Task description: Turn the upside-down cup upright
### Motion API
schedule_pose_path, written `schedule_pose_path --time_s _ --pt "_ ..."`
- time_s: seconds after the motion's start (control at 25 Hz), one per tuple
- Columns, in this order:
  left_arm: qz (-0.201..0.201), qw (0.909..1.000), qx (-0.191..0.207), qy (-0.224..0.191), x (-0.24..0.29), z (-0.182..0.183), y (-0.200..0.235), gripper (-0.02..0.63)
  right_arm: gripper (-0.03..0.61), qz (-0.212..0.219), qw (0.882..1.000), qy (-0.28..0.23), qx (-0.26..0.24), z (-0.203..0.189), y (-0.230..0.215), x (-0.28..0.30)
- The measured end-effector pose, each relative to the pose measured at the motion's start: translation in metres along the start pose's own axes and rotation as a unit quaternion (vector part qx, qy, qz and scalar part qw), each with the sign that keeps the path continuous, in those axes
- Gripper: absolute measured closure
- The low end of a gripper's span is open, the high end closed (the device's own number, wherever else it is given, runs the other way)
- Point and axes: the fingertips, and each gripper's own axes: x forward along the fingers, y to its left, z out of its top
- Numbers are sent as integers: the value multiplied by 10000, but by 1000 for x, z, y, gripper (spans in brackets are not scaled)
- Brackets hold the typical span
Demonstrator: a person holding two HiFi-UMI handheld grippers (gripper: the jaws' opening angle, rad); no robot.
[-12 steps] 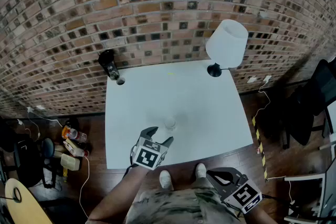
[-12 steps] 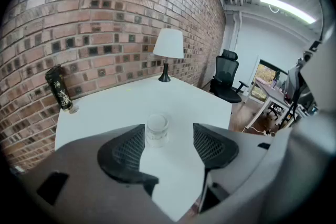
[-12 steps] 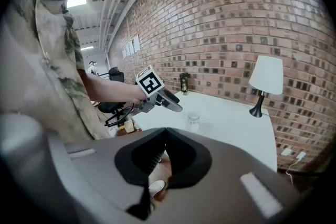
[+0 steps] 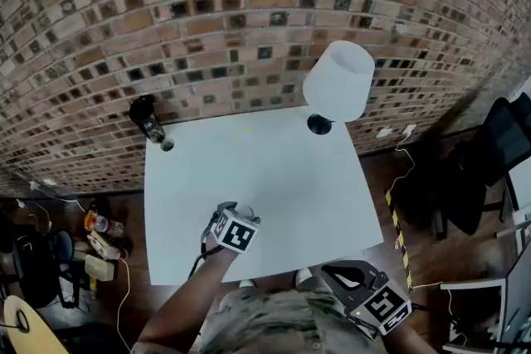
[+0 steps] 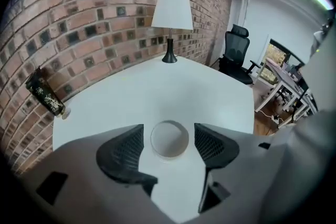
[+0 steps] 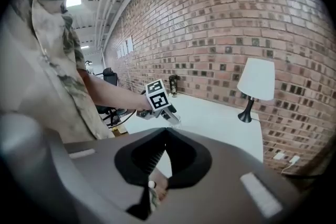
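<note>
A small clear cup [image 5: 169, 139] stands on the white table [image 4: 274, 170]. In the left gripper view I see only its round top. My left gripper [image 5: 168, 134] points steeply down over it, open, with a black pad on either side of the cup and a thin gap at each. In the head view the left gripper [image 4: 236, 213] covers the cup. The right gripper view shows the left gripper [image 6: 172, 116] at the table's near side. My right gripper [image 6: 167, 132] hangs off the table by the person's body, also in the head view [image 4: 347, 276], its pads meeting at the tips.
A white-shaded lamp [image 4: 336, 83] stands at the table's far right corner. A dark patterned bottle [image 4: 147, 118] stands at the far left corner with a small round cap [image 4: 168, 145] beside it. An office chair [image 4: 498, 145] is on the right, and clutter [image 4: 99, 236] lies on the floor at left.
My left gripper has moved forward and tipped down over the cup, which stood just ahead of its fingertips and now sits between the jaws. The right gripper has stayed low at the right.
</note>
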Motion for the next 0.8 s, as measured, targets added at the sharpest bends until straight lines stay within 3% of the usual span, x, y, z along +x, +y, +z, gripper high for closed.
schedule_pose_path --time_s 0.28,0.4,0.48,0.6,0.8 --pt "7 9994 -217 278 20 -2 2 339 575 37 10000 26 -45 -10 -35 -8" --pt "54 9995 -312 -2 18 10 7 341 575 108 9999 45 2 -10 -43 -6" --pt "-168 9976 -571 -349 17 15 4 342 575 180 9998 69 -43 -13 -46 -3" --pt "-541 9864 -1142 -1050 6 22 0 342 575 272 9996 92 -27 -12 -47 1" --pt "-845 9570 -1919 -2003 -1 16 10 344 575 383 9989 224 -145 -11 -47 7"
